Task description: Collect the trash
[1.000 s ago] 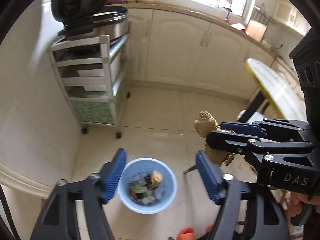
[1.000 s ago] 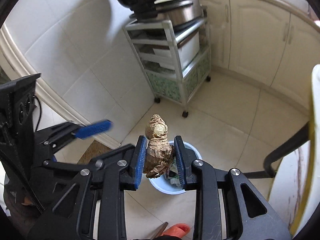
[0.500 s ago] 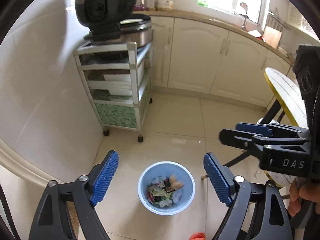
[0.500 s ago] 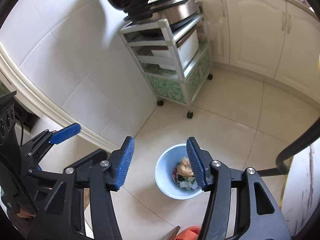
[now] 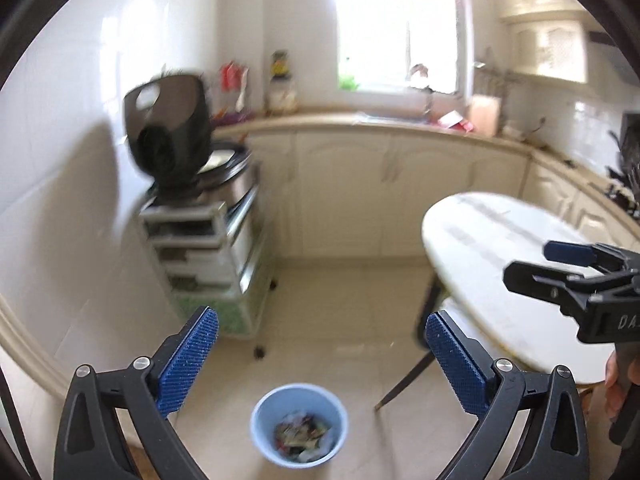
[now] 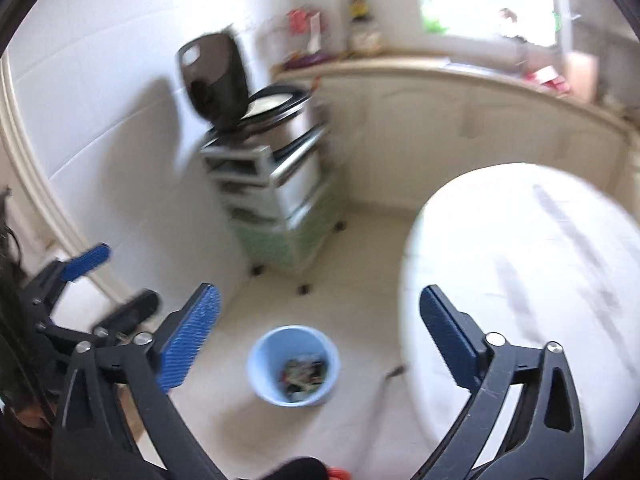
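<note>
A light blue bin (image 5: 299, 424) stands on the tiled floor with mixed scraps (image 5: 303, 436) inside; the right wrist view shows the same bin (image 6: 293, 364). High above it my left gripper (image 5: 320, 356) has its jaws opening wide, nothing between the blue pads. My right gripper (image 6: 320, 330) is also opening wide and holds nothing. In the left wrist view the right gripper (image 5: 560, 270) reaches in from the right over the table. The left gripper (image 6: 92, 280) shows at the left edge of the right wrist view.
A white oval table (image 5: 516, 272) on dark legs stands right of the bin. A wheeled metal cart (image 5: 208, 252) carrying a cooker with its lid up stands at the left wall. Cream cabinets (image 5: 380, 196) and a countertop run along the back under a window.
The brown lumpy piece left my right gripper and fell into the bin. Both grippers opened wide, rose and tilted up, so the bin looks smaller and the table has come into view.
</note>
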Demonstrator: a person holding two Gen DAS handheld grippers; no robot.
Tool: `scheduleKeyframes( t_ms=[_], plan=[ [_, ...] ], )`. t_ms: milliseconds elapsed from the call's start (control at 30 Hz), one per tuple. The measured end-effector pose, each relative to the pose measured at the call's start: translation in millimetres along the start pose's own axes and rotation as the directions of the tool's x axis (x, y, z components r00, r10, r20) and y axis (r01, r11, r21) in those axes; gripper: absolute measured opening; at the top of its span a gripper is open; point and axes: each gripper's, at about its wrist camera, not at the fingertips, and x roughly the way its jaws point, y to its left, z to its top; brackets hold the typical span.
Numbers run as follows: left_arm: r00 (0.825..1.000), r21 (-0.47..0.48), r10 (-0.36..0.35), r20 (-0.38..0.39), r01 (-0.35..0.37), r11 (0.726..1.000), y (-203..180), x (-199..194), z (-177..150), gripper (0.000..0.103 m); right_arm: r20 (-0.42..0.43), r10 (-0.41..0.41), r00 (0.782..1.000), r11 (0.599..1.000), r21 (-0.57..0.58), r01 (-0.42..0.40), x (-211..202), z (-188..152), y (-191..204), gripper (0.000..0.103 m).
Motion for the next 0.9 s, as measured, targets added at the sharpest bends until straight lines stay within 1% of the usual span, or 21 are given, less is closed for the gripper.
scheduleKeyframes(
  t_ms=[33,133,233,267,367,467,567,633,700,767,800,900],
  plan=[
    [1.000,0.004,-0.009,0.015,0.009,1.000,-11.8,-10.2,-0.4,0.102,0.022,-0.045,0.999,0.999,0.008,0.045,-18.0,-4.3,-10.4,0.103],
    [0.996,0.042,-0.062,0.069,0.060,0.997,-58.5,-47.4,1.2,0.102,0.079,-0.120,0.990,0.991,0.064,0.115,-69.6,-18.5,-37.4,0.103],
    [0.991,0.089,-0.086,0.105,0.077,0.993,-102.6,-80.9,-0.5,0.102,0.135,-0.186,0.973,0.980,0.094,0.175,-118.5,-33.3,-52.6,0.103],
    [0.989,0.099,-0.094,0.118,0.083,0.992,-112.1,-89.8,-2.8,0.102,0.147,-0.203,0.968,0.977,0.103,0.189,-130.6,-37.0,-56.3,0.103],
    [0.978,0.123,-0.149,0.145,0.131,0.984,-144.8,-128.5,-12.9,0.102,0.193,-0.266,0.944,0.962,0.120,0.246,-169.0,-50.4,-60.4,0.103],
    [0.972,0.138,-0.166,0.166,0.143,0.980,-158.3,-158.6,-25.1,0.102,0.237,-0.300,0.924,0.952,0.139,0.273,-202.2,-60.9,-60.2,0.103],
    [0.964,0.132,-0.179,0.195,0.155,0.979,-158.0,-185.2,-37.8,0.102,0.276,-0.353,0.894,0.934,0.166,0.317,-231.7,-72.3,-56.4,0.103],
    [0.963,0.122,-0.180,0.202,0.158,0.980,-150.0,-200.0,-48.9,0.102,0.297,-0.366,0.882,0.929,0.173,0.328,-247.5,-77.5,-51.7,0.103],
    [0.961,0.121,-0.179,0.210,0.156,0.980,-150.1,-219.2,-57.8,0.102,0.309,-0.371,0.876,0.927,0.173,0.332,-261.0,-81.6,-47.5,0.103],
    [0.955,0.127,-0.178,0.237,0.151,0.980,-151.6,-240.1,-65.2,0.102,0.331,-0.375,0.866,0.926,0.168,0.337,-274.3,-84.6,-39.7,0.103],
    [0.950,0.128,-0.177,0.258,0.149,0.981,-152.8,-253.4,-69.4,0.102,0.342,-0.374,0.862,0.927,0.163,0.337,-281.2,-85.4,-35.3,0.103],
    [0.933,0.131,-0.195,0.302,0.162,0.978,-150.3,-275.7,-77.9,0.102,0.373,-0.385,0.844,0.923,0.164,0.348,-301.3,-92.1,-26.3,0.103]
  ],
)
